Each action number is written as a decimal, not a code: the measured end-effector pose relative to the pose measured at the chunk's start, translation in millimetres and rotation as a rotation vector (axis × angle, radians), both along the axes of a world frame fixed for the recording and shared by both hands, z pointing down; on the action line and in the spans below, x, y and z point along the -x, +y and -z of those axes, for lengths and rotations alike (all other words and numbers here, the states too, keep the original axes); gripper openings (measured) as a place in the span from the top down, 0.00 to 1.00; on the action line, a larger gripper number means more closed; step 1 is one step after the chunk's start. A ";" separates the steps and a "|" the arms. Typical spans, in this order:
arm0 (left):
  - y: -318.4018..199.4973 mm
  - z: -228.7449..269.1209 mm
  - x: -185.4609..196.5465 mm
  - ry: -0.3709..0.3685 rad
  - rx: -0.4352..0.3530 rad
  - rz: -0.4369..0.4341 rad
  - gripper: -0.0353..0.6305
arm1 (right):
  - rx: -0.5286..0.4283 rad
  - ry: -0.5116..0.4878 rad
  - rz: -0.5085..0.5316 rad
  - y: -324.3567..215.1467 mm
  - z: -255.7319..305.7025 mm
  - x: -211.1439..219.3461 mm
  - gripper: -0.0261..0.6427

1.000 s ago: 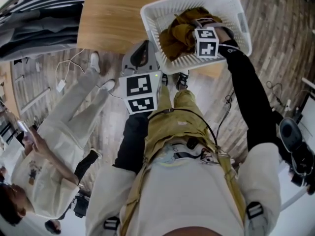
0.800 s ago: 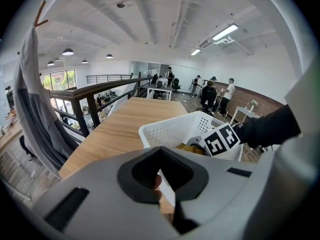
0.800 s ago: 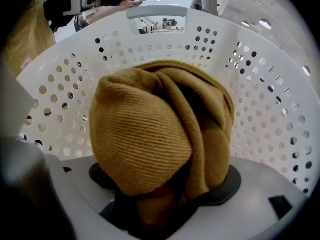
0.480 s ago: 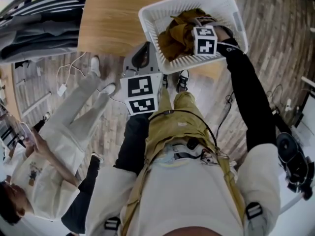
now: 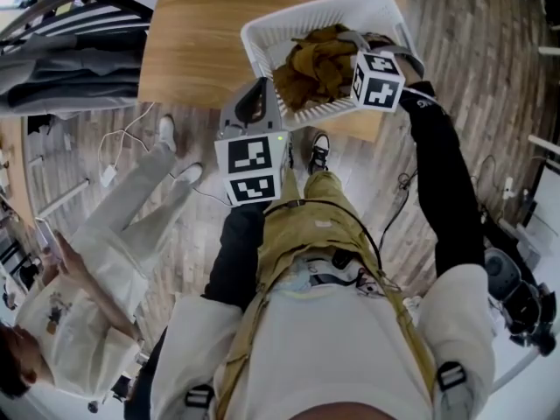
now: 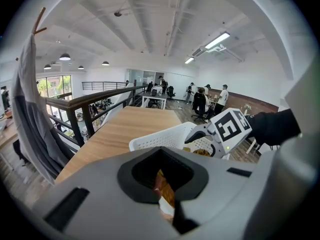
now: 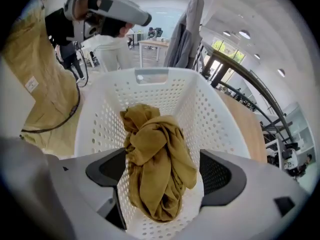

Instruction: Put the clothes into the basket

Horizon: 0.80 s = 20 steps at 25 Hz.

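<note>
A white perforated basket (image 5: 262,38) stands on the near edge of a wooden table. A crumpled mustard garment (image 5: 313,64) lies inside it. My right gripper (image 5: 360,51), with its marker cube, hangs over the basket's right side. In the right gripper view its jaws stand wide open to either side of the garment (image 7: 157,159), with neither pad pressing on it. My left gripper (image 5: 252,103) is held in front of my body, left of the basket and below the table edge. Its jaws are shut with nothing in them (image 6: 162,176). From there I see the basket (image 6: 160,139).
The wooden table (image 5: 201,33) runs far and left of the basket. A person in pale clothes (image 5: 96,261) sits at the left on the plank floor, near loose cables (image 5: 114,138). Grey clothes hang on a rack (image 5: 61,59) by a railing.
The right gripper has drawn back toward the basket's right rim, and the garment now lies loose in the basket. The left gripper has hardly moved.
</note>
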<state>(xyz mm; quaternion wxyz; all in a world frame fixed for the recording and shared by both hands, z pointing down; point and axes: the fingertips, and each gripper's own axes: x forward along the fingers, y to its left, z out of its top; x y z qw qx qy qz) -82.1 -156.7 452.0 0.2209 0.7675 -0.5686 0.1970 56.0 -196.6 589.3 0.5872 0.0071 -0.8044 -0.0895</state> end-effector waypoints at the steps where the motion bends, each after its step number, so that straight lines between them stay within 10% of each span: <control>1: 1.6 4.1 -1.6 0.003 -0.005 -0.003 0.95 | -0.019 -0.036 -0.024 1.1 12.6 2.0 0.28; 11: 1.6 58.2 -24.5 0.028 -0.116 -0.046 0.95 | -0.196 -0.418 -0.281 16.3 134.1 20.4 0.34; 20: -2.6 117.4 -49.7 0.037 -0.232 -0.084 0.95 | -0.316 -0.638 -0.495 32.4 218.6 4.9 0.84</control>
